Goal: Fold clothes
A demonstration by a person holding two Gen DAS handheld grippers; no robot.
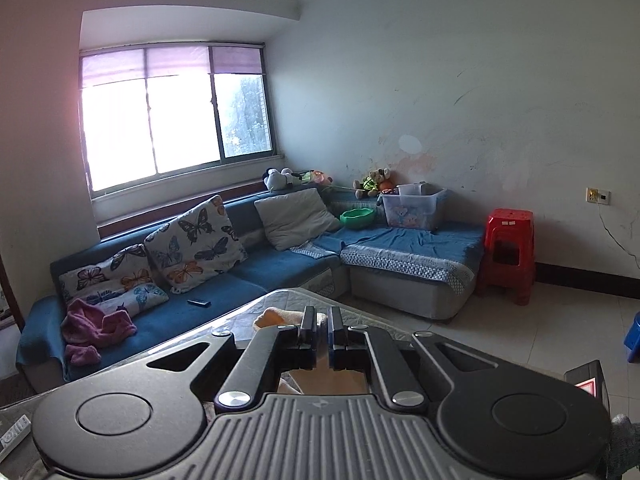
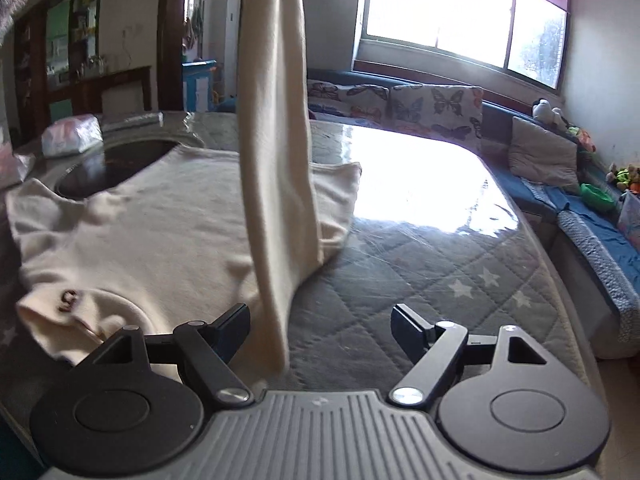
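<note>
Left tongs: jaws drawn nearly together, a narrow gap between them; whether cloth is pinched there cannot be told, though a cream and orange fold lies just beyond the tips. Right tongs: jaws spread wide, gripping nothing, held low over the table. Cream garment: body spread flat on the table's left half, a small dark emblem near its closest edge; one long strip of the same cloth rises from the body straight up out of the top of the right wrist view, passing just beside the right tongs' left finger. Table: covered in grey quilted cloth with white stars under a glossy clear sheet, bright window glare across the far part. Wrapped packet: far left corner of the table. Blue sofa: behind the table, bearing butterfly cushions, a purple garment, a clear storage box. Red plastic stool: beside the sofa's end.
</note>
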